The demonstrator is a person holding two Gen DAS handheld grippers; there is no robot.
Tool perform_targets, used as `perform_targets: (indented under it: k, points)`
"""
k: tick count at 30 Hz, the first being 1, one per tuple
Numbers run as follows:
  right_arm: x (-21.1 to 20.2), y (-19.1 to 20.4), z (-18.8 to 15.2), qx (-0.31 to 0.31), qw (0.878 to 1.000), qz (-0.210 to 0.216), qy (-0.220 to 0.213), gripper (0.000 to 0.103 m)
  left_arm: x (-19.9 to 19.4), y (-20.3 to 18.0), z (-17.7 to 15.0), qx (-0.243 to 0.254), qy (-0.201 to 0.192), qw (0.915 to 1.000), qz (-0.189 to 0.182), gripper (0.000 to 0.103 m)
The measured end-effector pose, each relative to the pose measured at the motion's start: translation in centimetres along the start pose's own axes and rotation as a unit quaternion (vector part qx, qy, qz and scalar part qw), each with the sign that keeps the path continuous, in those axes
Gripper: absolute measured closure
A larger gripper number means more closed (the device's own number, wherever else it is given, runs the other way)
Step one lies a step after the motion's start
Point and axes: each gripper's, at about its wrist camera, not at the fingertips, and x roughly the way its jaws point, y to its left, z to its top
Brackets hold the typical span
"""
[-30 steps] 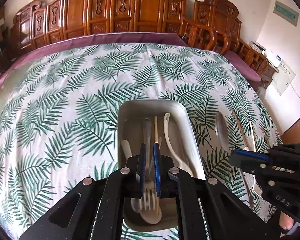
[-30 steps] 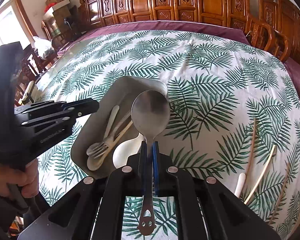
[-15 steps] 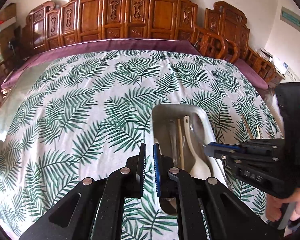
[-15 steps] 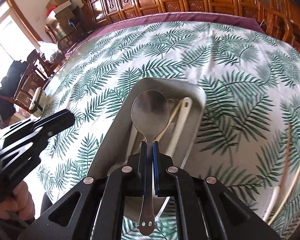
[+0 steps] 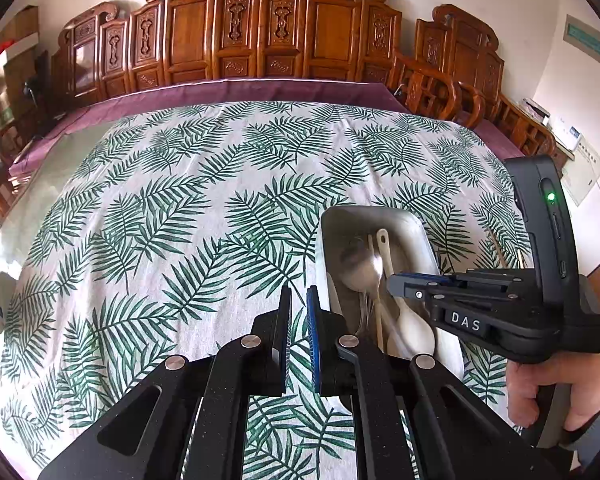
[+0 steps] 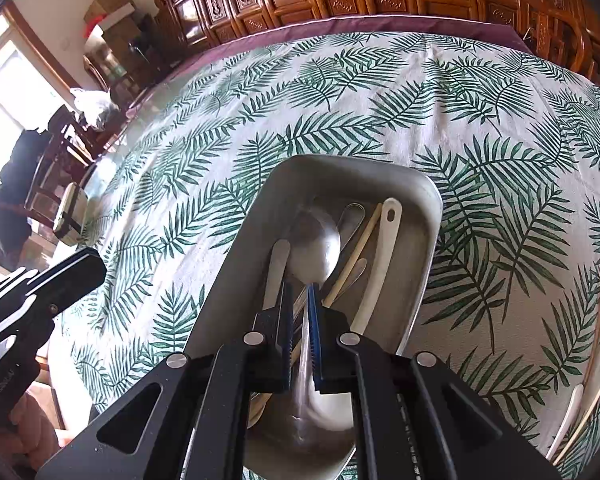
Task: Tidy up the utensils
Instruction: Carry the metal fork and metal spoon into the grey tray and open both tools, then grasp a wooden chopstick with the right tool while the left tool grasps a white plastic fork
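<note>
Here a blurred steel spoon [image 6: 315,249] overlies the rounded metal tray [image 6: 236,264].

Left gripper [image 5: 299,316] low in centre, over leaf-print tablecloth [image 5: 148,216], narrow gap between pads, nothing in it. Metal tray [image 5: 416,232] just right of it on cloth. In tray: steel spoon [image 5: 360,268], blurred, bowl toward far end; white spoon [image 5: 410,322], handle pointing away; thin wooden stick [image 5: 376,304] between them. Right gripper [image 5: 398,282] reaching in from right over tray, tip by steel spoon; grip not discernible. Hand [image 5: 560,384] around its handle. Carved wooden chairs [image 5: 260,36] along far edge.
</note>
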Motion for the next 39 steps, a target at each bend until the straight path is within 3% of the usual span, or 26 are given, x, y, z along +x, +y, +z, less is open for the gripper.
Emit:
perform_targets:
  k: [10, 24, 25, 27, 33, 36, 37, 39]
  points:
    - [-5.6, -2.2, -3.0, -0.019, 0.998, -0.032, -0.041, 0.093, -0.4, -2.7, 0.0, 0.017, -0.001, 0.9997, -0.019, 0.095]
    - [-15.6, -13.8, -10.9, 0.027, 0.986, -0.143, -0.082, 0.093, 0.3, -11.9, -0.6, 0.070, 0.009, 0.9953, -0.065, 0.078]
    - [-16.1, -14.7, -11.7, 0.031, 0.984, -0.155, -0.084, 0.088, 0.4, -12.8, -0.7, 0.076, 0.010, 0.9947, -0.069, 0.077]
    - [-16.7, -16.6, -13.1, 0.043, 0.981, -0.171, -0.083, 0.082, 0.5, -13.9, -0.9, 0.083, 0.013, 0.9938, -0.073, 0.074]
    - [-16.3, -21.7, -16.8, 0.059, 0.968, -0.234, -0.063, 0.082, 1.2, -17.6, -1.8, 0.110, 0.026, 0.9904, -0.080, 0.063]
    - [-15.9, -23.1, -17.9, 0.072, 0.967, -0.239, -0.057, 0.079, 1.8, -19.2, -2.4, 0.120, 0.038, 0.9887, -0.081, 0.061]
    - [-15.7, -23.7, -18.1, 0.078, 0.967, -0.235, -0.055, 0.073, 2.0, -19.7, -2.6, 0.123, 0.041, 0.9881, -0.083, 0.056]
    - [-15.4, -24.1, -18.4, 0.083, 0.967, -0.235, -0.055, 0.072, 2.3, -20.5, -2.9, 0.128, 0.045, 0.9873, -0.083, 0.050]
